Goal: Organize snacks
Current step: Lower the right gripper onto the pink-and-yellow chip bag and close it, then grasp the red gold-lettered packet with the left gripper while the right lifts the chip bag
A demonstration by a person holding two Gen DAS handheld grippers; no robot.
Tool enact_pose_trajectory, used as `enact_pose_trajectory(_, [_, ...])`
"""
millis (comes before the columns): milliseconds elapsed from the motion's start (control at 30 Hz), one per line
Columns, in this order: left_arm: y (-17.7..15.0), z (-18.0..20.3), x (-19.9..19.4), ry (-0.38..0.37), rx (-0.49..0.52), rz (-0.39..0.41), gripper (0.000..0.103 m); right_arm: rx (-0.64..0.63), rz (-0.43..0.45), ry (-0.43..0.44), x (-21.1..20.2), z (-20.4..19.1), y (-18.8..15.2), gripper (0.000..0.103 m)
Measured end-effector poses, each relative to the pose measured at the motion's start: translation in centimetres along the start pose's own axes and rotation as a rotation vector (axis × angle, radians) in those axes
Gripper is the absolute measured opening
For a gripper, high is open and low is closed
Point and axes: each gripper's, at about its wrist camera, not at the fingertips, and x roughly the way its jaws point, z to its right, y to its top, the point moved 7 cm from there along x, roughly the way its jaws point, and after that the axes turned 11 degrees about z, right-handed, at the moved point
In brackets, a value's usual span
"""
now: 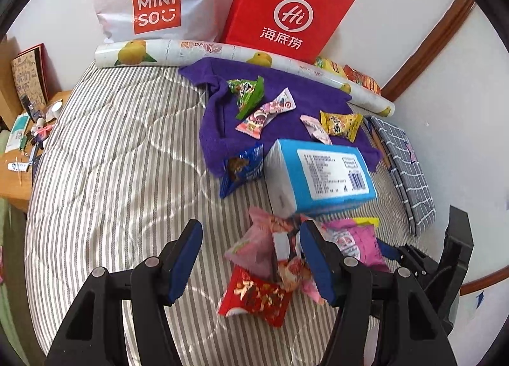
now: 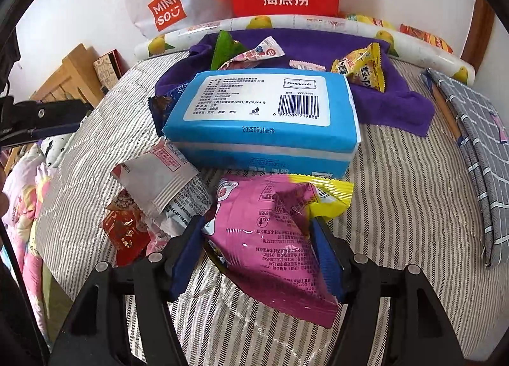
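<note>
Ten or so snack packets lie scattered on your striped bed (image 1: pixel 111 175): four on the purple cloth (image 1: pixel 280 102) — a green packet (image 1: pixel 249 95), a pink-and-white one (image 1: pixel 265 113), a small pale pink one (image 1: pixel 315 129) and a yellow one (image 1: pixel 342 122) — plus one blue packet (image 1: pixel 241 169) at the cloth's edge, touching the single blue tissue pack (image 1: pixel 321 172). Nearer you, a loose pile holds a pale pink packet (image 1: pixel 254 245), a red packet (image 1: pixel 254 299) and a silver-white packet (image 2: pixel 156 181).

One fruit-print roll (image 1: pixel 222 51) lies along the white wall, with two bags behind it: a white Miniso bag (image 1: pixel 156 6) and a red paper bag (image 1: pixel 289 13). A grey checked pouch (image 1: pixel 404 172) lies at the bed's right side; a cluttered wooden bedside stand (image 1: pixel 19 156) is at left.

Your left gripper (image 1: pixel 251 261) tilts steeply down over the pile, its blue fingers about half spread, the pale pink packet between them; whether they press on it you cannot tell. Your right gripper (image 2: pixel 257 258), also angled down, holds the magenta packet (image 2: pixel 270 232) between its blue fingers, just in front of the tissue pack, a yellow-edged packet (image 2: pixel 331 197) beneath.
</note>
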Motion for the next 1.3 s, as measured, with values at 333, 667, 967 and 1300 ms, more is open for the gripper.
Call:
enact_pose_trajectory(333, [-4.1, 0.2, 0.2, 0.017, 0.044, -0.033, 0.062, 0.03, 0.078, -0.083, -3.4, 2.7, -1.0, 0.057])
enact_pose_trajectory(667, [-8.7, 1.3, 3.2, -0.004, 0.134, -0.111, 0.062, 0.121, 0.144, -0.142, -7.2, 6.8, -1.7, 0.057])
enact_pose_trajectory(967, [-10.4, 2.5, 4.2, 0.034, 0.243, -0.093, 0.074, 0.185, 0.156, -0.151, -7.8, 8.3, -2.5, 0.057])
enact_pose_trajectory(1300, [-10.8, 3.5, 4.8, 0.115, 0.357, -0.052, 0.077, 0.192, 0.133, -0.141, -7.0, 8.0, -3.2, 0.057])
